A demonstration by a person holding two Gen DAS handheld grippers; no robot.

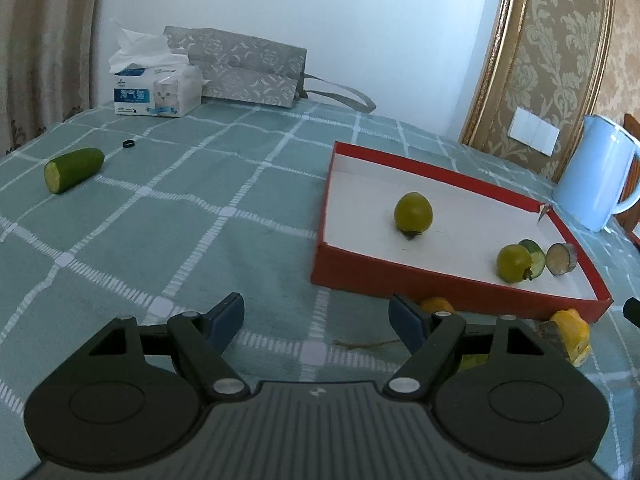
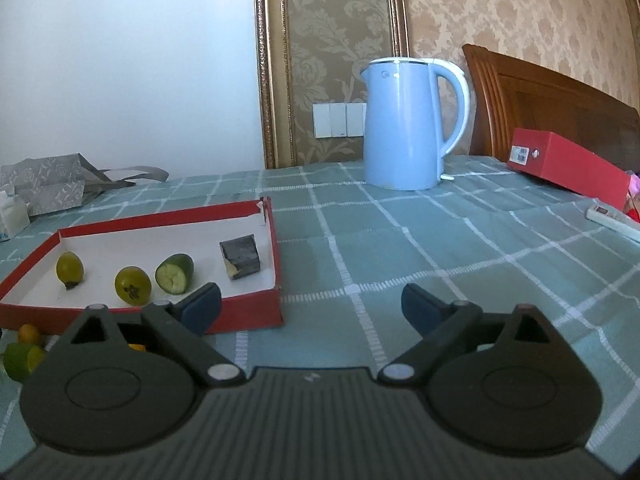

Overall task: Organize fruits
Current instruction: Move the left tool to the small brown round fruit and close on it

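While the left gripper [image 1: 316,316] tilts down, jaws apart and empty, over the cloth [image 1: 180,220], its view alone shows a cucumber [image 1: 74,169] outside the tray [image 1: 400,276]. Right gripper [image 2: 312,306] gapes empty beside the tray; only there, a red box [image 2: 568,164].

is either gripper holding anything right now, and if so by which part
Nothing is held. The left gripper and the right gripper both stand open with only tablecloth between their fingers; the fruit pieces lie in the red box or beside it.
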